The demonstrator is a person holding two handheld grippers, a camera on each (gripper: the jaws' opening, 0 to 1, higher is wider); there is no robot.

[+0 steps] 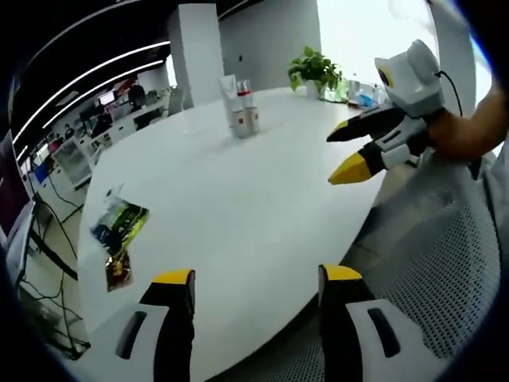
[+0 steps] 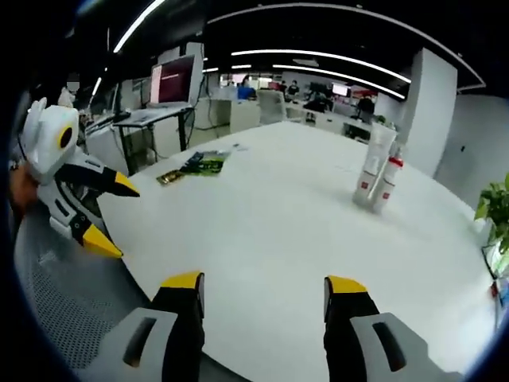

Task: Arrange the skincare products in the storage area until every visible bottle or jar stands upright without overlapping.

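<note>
Out on the white worktop (image 2: 302, 239) stand the skincare products (image 2: 377, 177): a tall white tube and a shorter bottle with a red cap, both upright and pressed close together, at about two o'clock in the right gripper view. In the left gripper view the same skincare cluster (image 1: 241, 107) sits near twelve o'clock, and there may be a third piece among them, too small to tell. They touch or nearly touch, but nothing looks toppled.

Both claws hang back at the near edge of the worktop. The left claw (image 1: 254, 278) is spread wide with nothing between its yellow tips, and so is the right claw (image 2: 262, 282). Each appears in the other's view too, jaws parted and empty.

By my reading, no grasp is under way; this is either the approach or the end, since the bottles already stand. If spacing still needs work, the next move calls for a long reach across the worktop and a gentle pinch on one slim bottle without knocking its neighbour.

A couple of printed sachets (image 2: 196, 165) lie flat at eleven o'clock in the right gripper view, well apart from the bottles. A potted plant (image 1: 316, 72) sits at the far edge.
</note>
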